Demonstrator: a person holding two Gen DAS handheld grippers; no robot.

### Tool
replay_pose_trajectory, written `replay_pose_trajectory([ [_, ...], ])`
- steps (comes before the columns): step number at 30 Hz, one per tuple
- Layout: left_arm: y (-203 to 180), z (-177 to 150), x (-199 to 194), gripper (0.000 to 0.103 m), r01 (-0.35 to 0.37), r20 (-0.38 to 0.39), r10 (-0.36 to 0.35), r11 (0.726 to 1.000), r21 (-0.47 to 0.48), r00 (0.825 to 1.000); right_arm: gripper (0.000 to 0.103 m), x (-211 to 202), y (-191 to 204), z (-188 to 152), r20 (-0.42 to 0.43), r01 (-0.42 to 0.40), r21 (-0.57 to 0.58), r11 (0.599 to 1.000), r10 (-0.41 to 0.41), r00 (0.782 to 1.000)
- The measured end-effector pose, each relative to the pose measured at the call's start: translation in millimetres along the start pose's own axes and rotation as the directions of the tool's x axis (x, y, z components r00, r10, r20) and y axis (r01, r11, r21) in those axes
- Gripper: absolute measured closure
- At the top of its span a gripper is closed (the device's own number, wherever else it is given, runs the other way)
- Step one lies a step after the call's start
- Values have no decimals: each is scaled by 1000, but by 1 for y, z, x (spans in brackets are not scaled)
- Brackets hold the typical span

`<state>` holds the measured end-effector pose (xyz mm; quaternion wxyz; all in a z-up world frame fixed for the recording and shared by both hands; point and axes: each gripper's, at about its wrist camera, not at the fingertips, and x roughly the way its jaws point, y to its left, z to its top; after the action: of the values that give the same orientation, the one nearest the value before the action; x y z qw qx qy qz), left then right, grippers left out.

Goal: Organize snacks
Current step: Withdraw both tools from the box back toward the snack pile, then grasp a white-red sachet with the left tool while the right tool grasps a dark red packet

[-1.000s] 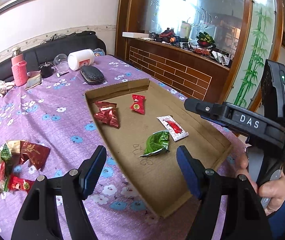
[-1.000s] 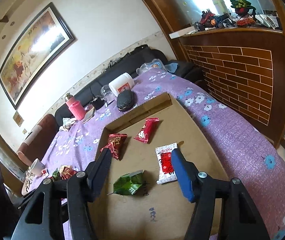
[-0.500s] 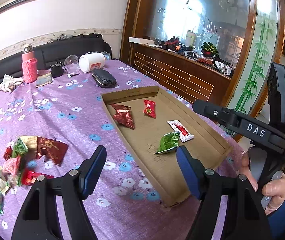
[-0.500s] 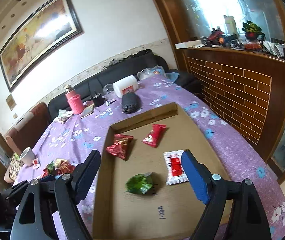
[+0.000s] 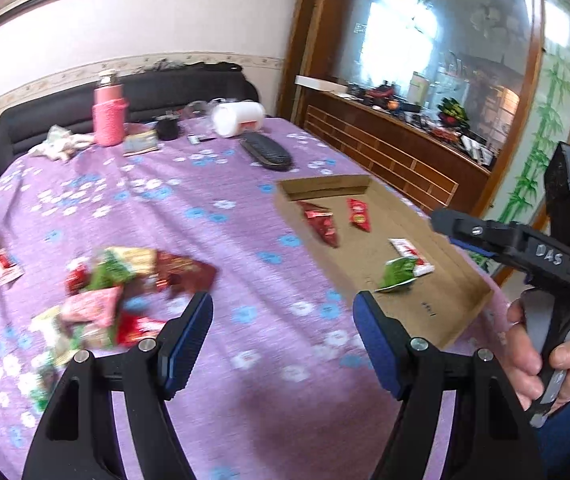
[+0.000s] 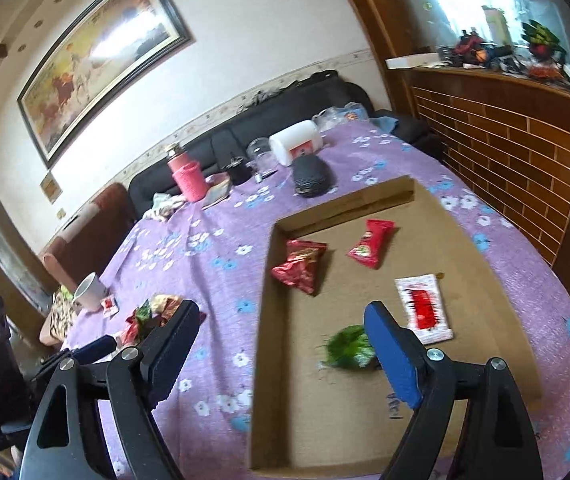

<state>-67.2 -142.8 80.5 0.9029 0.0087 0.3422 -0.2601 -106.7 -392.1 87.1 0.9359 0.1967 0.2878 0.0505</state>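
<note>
A shallow cardboard tray (image 5: 461,280) (image 6: 465,240) lies on the purple flowered tablecloth. In it are two red packets (image 6: 301,264) (image 6: 371,242), a white-and-red packet (image 6: 423,306) and a green packet (image 6: 349,346). A loose pile of snack packets (image 5: 117,292) (image 6: 153,312) sits on the cloth to the tray's left. My left gripper (image 5: 283,320) hovers open over the cloth between pile and tray, holding nothing. My right gripper (image 6: 281,316) stands open above the tray's near left wall, also holding nothing. In the left wrist view a hand holds the right gripper (image 5: 525,240) at the right.
At the table's far end stand a pink bottle (image 5: 108,114), a white jar (image 5: 239,118) on its side and a black case (image 5: 267,152). A white mug (image 6: 89,290) stands beyond the pile. A dark sofa runs behind the table, and a brick-patterned wooden counter (image 6: 517,152) to the right.
The left gripper has swung left, so the snack pile now sits just ahead of its left finger. The right gripper's jaws have widened and it has drawn back from the tray.
</note>
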Motion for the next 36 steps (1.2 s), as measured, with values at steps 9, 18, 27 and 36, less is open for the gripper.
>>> replay_pose_trajectory([
  [9,97,-24,-38,31,-147,-40,143,978,-149,989,15,31,70,-1,-94,-85,-140,986,72,993],
  [18,194,-44,-84,31,-315,-94,301,903,-292,949,15,93,140,-1,-217,-178,-161,971,141,966],
  [27,233,-9,-65,31,-428,-209,376,829,-359,903,15,185,149,2,-182,-83,-128,988,58,982],
  [36,298,54,23,31,-562,-365,438,727,-394,822,15,186,122,4,-197,-125,-79,989,108,975],
])
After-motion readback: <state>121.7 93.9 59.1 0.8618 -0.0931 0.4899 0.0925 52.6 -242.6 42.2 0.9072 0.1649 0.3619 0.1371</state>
